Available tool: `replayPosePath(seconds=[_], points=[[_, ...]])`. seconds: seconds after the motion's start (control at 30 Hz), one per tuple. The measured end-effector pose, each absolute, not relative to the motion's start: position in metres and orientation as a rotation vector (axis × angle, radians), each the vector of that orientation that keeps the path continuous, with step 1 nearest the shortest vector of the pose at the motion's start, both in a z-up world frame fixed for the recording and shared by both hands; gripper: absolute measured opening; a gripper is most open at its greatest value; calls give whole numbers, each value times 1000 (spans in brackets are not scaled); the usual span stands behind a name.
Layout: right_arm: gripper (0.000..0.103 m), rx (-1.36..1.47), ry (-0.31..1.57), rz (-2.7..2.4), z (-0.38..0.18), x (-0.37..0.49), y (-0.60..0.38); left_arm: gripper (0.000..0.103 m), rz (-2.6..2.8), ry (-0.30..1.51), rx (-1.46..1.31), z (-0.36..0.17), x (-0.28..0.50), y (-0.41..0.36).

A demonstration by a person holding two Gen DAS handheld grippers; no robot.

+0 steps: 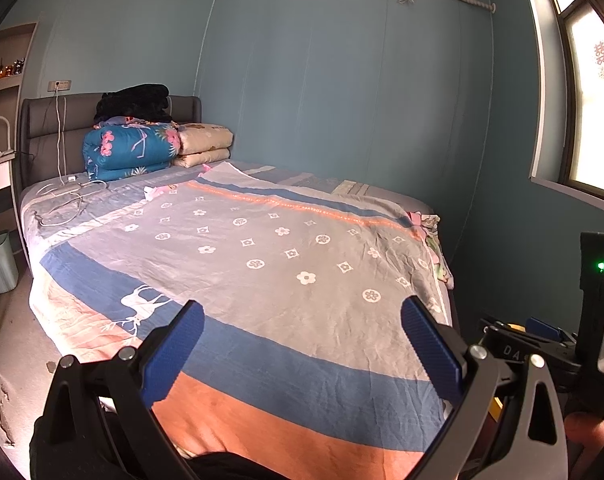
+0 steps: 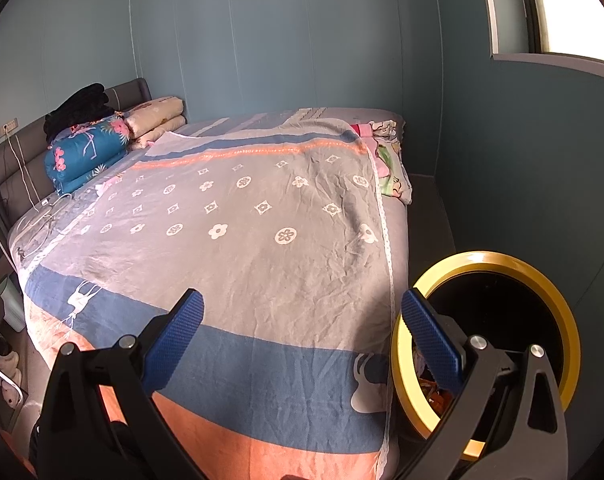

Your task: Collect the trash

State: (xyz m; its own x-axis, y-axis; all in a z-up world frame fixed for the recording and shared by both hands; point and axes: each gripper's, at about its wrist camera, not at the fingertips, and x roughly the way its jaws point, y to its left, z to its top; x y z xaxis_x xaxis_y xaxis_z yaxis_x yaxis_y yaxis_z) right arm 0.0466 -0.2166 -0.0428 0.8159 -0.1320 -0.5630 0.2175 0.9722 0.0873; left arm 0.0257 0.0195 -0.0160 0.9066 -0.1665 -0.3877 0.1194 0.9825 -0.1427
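Pale bin (image 1: 0,261): you have it at the far left on the floor, just beside the head end of the bed, upright; its inside is hidden from you.
White cables (image 1: 64,196): they lie loose on the left side of the bed near the headboard, one running up to a wall socket (image 1: 59,85).
Folded bedding: a blue floral quilt (image 1: 130,152) sits against the grey headboard (image 1: 46,128) with a dark garment (image 1: 134,102) piled on top and cream pillows (image 1: 204,144) just to its right.
Bedspread (image 1: 286,248): grey with white flowers, blue and orange bands toward you; it covers most of the bed and I see no loose trash on it.
Left gripper (image 1: 302,338): you hold it over the near end of the bed, blue fingers (image 1: 170,356) spread wide with nothing between them.
Small clothes (image 2: 386,160): a pink and patterned heap at the far right edge of the bed, partly under the bedspread.
Right gripper (image 2: 302,336): also over the near end of the bed, jaws wide and empty.
Yellow-rimmed bin (image 2: 542,280): near right, on the floor just beside the bed's corner, partly behind your right finger; some scraps (image 2: 434,394) show inside at the bottom, too dark to name.
Window (image 1: 594,120): on the far right wall, bright.
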Motion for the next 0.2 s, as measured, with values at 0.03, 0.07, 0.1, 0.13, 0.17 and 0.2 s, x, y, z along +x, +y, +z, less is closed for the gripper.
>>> replayPosePath(seconds=[0.03,0.07,0.1,0.13,0.17,0.2], points=[[95,150,588,-188,-43,47,-217,95,-147,409,-114,-16,26,19],[95,151,590,-189,-44,47,-217,95,-144,407,-110,-16,25,19],[95,153,590,-189,-43,47,-217,95,-141,405,-105,-16,25,18],[95,155,592,-188,-44,47,-218,95,-143,406,-106,-16,25,18],[95,156,593,-188,-44,47,-218,95,-144,406,-107,-16,25,18],[95,157,593,-190,-45,47,-218,95,-144,407,-108,-16,25,17]])
